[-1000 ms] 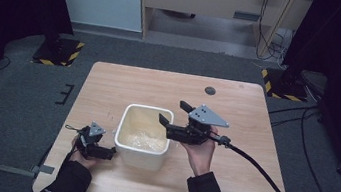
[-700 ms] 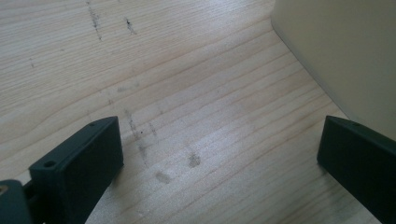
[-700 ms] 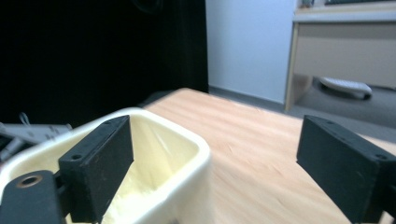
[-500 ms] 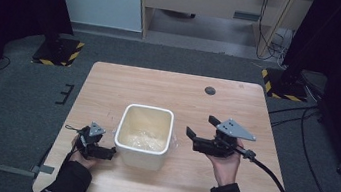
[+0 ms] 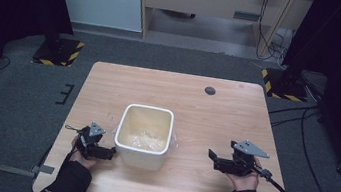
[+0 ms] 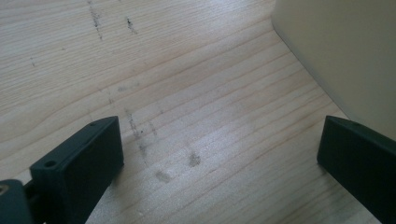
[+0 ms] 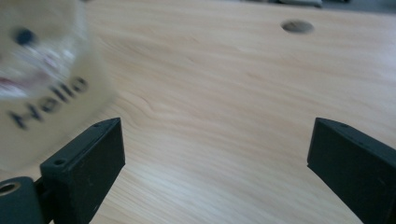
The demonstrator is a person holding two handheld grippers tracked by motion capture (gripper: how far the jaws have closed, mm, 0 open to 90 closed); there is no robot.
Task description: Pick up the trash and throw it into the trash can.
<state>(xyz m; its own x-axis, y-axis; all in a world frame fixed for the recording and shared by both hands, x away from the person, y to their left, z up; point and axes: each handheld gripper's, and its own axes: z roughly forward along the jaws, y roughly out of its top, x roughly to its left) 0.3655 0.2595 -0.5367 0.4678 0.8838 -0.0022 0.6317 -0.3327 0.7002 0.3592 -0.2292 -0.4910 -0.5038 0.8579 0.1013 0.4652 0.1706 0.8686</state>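
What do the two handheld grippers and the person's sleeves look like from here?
Both are black. The right gripper carries a grey three-cornered plate on top and trails a thick black cable toward the table's right edge. The left gripper has a smaller grey plate and a thin black cord. In the gripper views, each jaw is a dark, blocky, flat-faced pad with a small hole near its base. The person wears dark long sleeves.

Bench (image 5: 197, 105): pale wood top with rounded corners, grain running side to side, standing on grey floor (image 5: 21, 100). Small dark round hole (image 5: 210, 90) near far edge, right of centre. Faint dark scuffs on near-left surface in left gripper view. One cream square tub (image 5: 144, 136) sits directly on it, near centre-front, with "Hello" lettering on its side.
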